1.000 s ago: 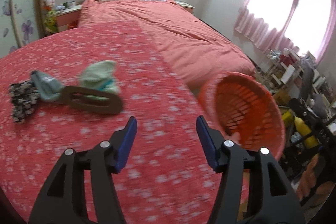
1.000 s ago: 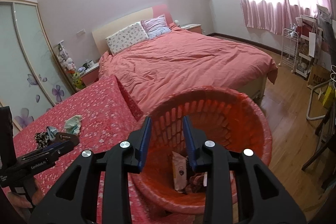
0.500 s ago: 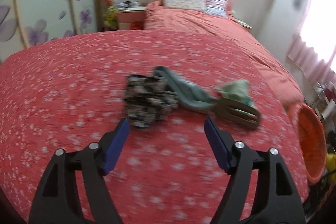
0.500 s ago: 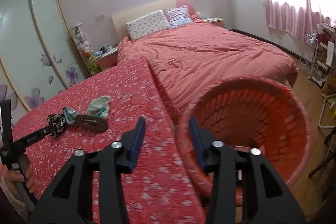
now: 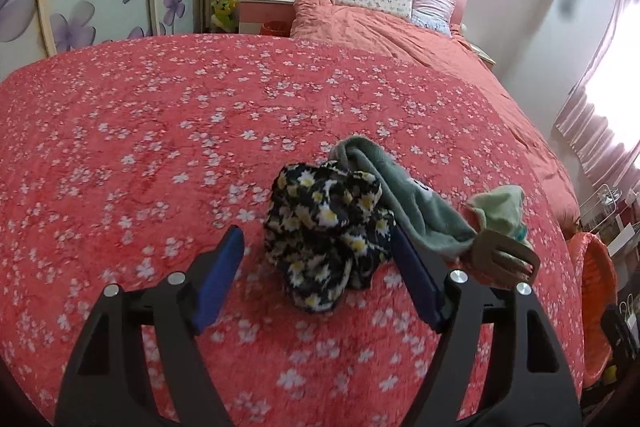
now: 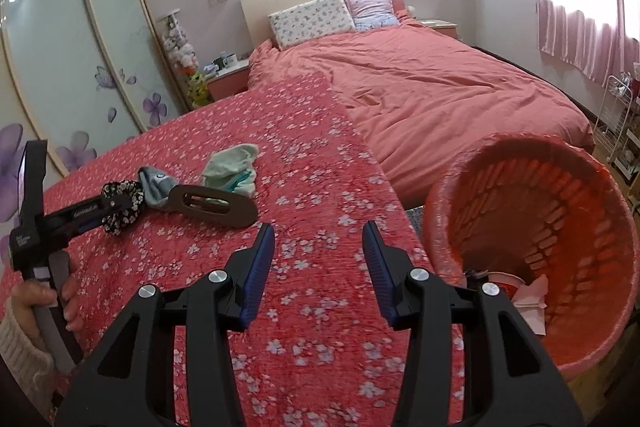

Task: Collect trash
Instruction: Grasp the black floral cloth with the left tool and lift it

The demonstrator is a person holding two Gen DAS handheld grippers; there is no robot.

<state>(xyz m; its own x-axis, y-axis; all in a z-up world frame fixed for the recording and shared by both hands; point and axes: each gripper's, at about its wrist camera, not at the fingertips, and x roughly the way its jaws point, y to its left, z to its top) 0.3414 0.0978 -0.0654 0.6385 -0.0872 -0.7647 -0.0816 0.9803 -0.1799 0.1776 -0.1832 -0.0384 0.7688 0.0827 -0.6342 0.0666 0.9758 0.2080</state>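
Left wrist view puts the black daisy-print cloth just ahead of the left gripper, a crumpled bundle lying on the flowered red bedspread. The blue pads stand wide apart on either side of the bundle's near part; the pad at 3 o'clock looks close against its edge, the one at 9 o'clock is clear of it, and nothing is clamped. These jaws have just been opening. At 2 o'clock from the bundle a grey-green sock lies touching it, then a pale green cloth and a flat brown slotted piece just beyond.

The step in hand looks like the approach to the next pick: the bundle is lined up, not yet held. The next move, as I judge it, calls for easing the left gripper forward and down so both pads straddle the thick middle of the cloth, then closing without catching the sock beside it.

From the right wrist, the same little heap sits at 10 o'clock from the right gripper, with the left tool and the hand that holds it at 8 o'clock. The right jaws are partly apart with only bedspread between them, and have also just been opening. The orange basket stands off the bed's edge at 3 o'clock, some wrappers already inside, well apart from the heap.
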